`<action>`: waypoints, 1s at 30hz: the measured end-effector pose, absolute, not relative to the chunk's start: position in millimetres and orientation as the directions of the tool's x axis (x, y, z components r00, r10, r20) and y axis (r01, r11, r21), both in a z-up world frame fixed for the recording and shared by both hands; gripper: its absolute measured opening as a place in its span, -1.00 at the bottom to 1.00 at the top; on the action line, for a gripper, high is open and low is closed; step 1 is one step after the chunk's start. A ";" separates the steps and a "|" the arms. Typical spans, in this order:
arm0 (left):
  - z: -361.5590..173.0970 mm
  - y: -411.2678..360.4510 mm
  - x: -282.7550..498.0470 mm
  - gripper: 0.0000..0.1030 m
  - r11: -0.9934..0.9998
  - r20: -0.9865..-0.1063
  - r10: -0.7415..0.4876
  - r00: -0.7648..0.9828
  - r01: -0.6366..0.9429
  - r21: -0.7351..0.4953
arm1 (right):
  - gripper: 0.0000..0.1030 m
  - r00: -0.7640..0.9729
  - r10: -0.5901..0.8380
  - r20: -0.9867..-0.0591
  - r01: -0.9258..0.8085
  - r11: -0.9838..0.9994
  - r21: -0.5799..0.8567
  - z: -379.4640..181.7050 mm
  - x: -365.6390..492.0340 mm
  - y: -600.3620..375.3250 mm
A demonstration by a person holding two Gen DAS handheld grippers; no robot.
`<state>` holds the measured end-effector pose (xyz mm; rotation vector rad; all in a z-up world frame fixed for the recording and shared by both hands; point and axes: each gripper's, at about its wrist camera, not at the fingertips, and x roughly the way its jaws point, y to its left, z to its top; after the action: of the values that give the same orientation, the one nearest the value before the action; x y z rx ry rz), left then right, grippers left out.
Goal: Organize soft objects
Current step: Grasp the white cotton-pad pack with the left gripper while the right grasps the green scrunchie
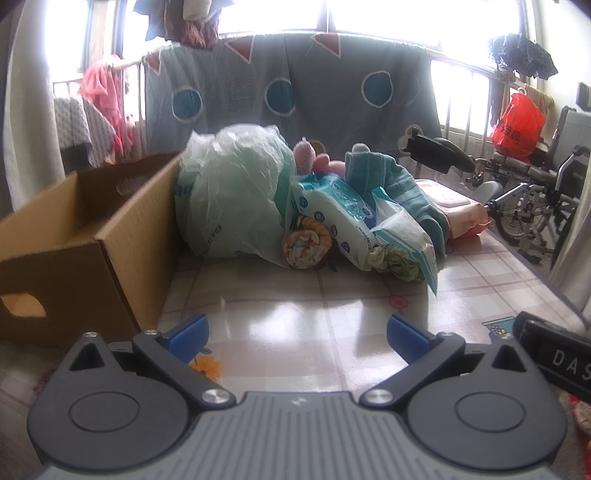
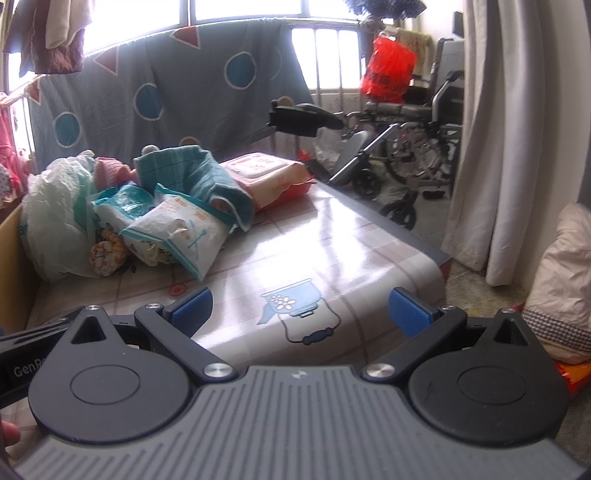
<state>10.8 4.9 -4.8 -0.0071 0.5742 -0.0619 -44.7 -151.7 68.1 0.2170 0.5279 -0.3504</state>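
Nothing sorted yet: brown cardboard box (image 1: pixel 74 236) looks empty w/ the heap of soft packs, teal towel (image 1: pixel 391 181) & rolled cloths just beside it on the table, left gripper (image 1: pixel 297 338) & right gripper (image 2: pixel 301 312) both spread wide, holding nothing.

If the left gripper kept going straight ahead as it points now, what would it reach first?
Probably the rolled orange cloth at the front of the pile, across bare tablecloth. The left gripper is open and empty; depth is hard to judge in the fisheye view.

Strong backlight from blown-out windows (image 1: pixel 369 14); glare on glossy tablecloth (image 2: pixel 295 251); fisheye bending, soft edges
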 end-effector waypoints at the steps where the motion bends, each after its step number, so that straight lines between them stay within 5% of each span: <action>1: -5.6 8.0 14.2 1.00 0.996 -0.562 -0.091 0.822 0.075 -0.051 | 0.98 0.815 -0.223 -0.536 0.350 0.925 0.148 68.3 -43.9 -156.7; 4: -7.7 15.9 24.0 1.00 0.983 -0.608 -0.181 0.773 0.150 -0.103 | 0.98 0.844 -0.092 -0.528 0.254 0.936 0.243 69.1 -38.7 -173.7; 13: 22.9 -12.4 57.6 0.99 0.932 -0.534 -0.251 0.807 0.350 0.091 | 0.97 0.877 0.092 -0.472 0.081 0.939 0.334 77.4 28.1 -239.1; 21: 21.0 -75.9 157.3 0.97 0.880 -0.624 -0.365 0.691 0.475 0.012 | 0.81 0.853 0.162 -0.496 0.075 0.903 0.424 68.4 80.7 -276.7; 23: 9.3 -87.4 173.9 0.84 0.879 -0.660 -0.346 0.667 0.477 0.021 | 0.81 0.853 0.166 -0.495 0.089 0.888 0.450 62.2 85.1 -280.7; 26: -5.8 -95.9 187.1 0.24 0.864 -0.697 -0.346 0.628 0.502 0.023 | 0.80 0.855 0.184 -0.485 0.078 0.879 0.471 53.3 88.9 -281.4; 30: -4.3 -83.3 179.8 -0.18 0.859 -0.699 -0.366 0.614 0.511 -0.001 | 0.77 0.840 0.197 -0.505 0.057 0.895 0.443 47.0 96.6 -273.2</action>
<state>179.8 -83.3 -4.3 0.2070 0.7551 -0.5095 96.6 -273.2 47.0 0.4629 0.5735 0.0767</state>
